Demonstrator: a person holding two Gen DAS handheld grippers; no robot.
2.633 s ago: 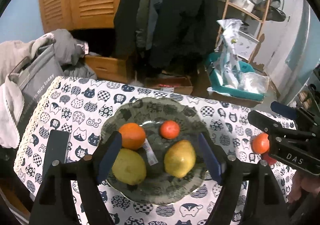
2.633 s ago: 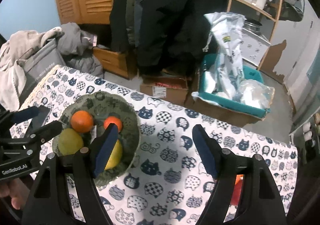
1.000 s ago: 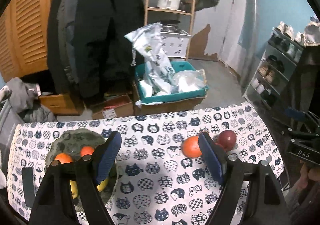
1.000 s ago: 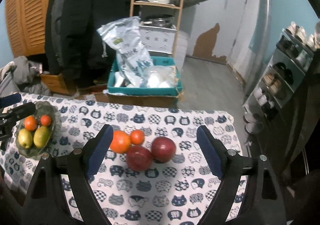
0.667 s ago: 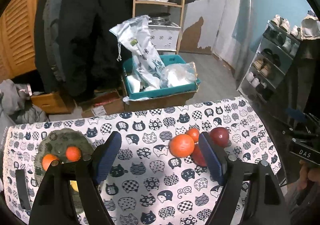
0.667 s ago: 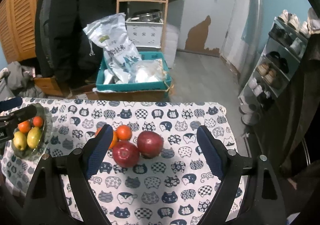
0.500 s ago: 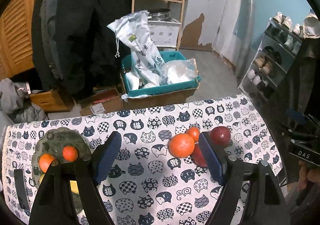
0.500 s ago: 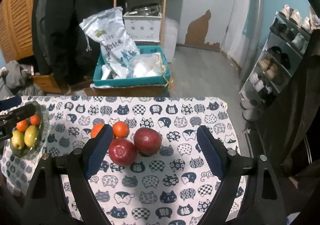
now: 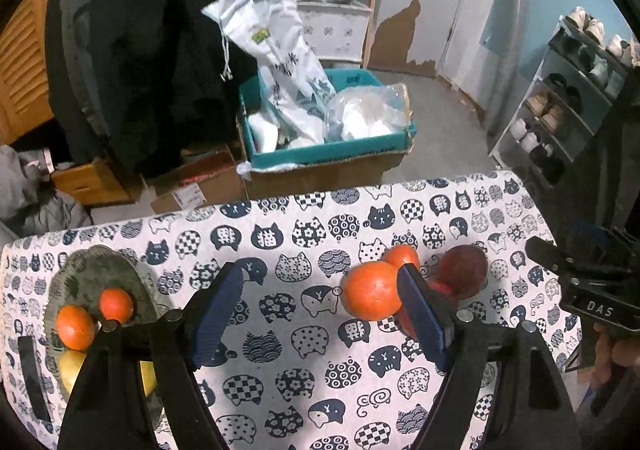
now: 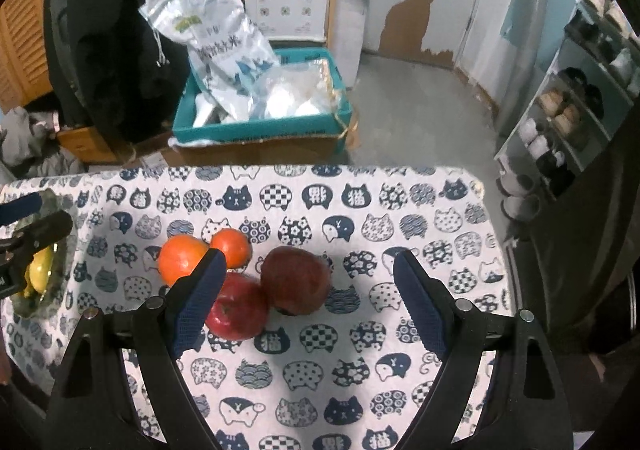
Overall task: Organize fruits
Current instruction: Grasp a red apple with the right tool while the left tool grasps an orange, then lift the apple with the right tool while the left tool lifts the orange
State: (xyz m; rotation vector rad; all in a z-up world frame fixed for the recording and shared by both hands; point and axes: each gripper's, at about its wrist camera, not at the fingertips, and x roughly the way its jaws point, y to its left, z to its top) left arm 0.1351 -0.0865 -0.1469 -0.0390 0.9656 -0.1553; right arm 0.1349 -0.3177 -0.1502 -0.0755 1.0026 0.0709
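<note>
On the cat-print tablecloth (image 10: 360,210) lie a large orange (image 10: 182,258), a small orange (image 10: 232,248), a bright red apple (image 10: 238,308) and a darker red apple (image 10: 296,280), all bunched together. My right gripper (image 10: 308,302) is open above them, the apples between its pads. My left gripper (image 9: 320,314) is open and empty; the large orange (image 9: 370,296) sits just inside its right pad. A green glass plate (image 9: 84,278) at far left holds two oranges (image 9: 116,304) and yellow fruit (image 9: 72,368), partly hidden.
Beyond the table's far edge stands a teal box (image 9: 328,154) with white bags on a cardboard carton. Dark coats (image 9: 132,50) hang behind. A shoe rack (image 10: 580,110) stands on the right. The right gripper's body (image 9: 592,286) shows in the left wrist view.
Both grippers have swung from the plate to the right, then come closer and lower over the loose oranges and apples. Both stay open and empty.
</note>
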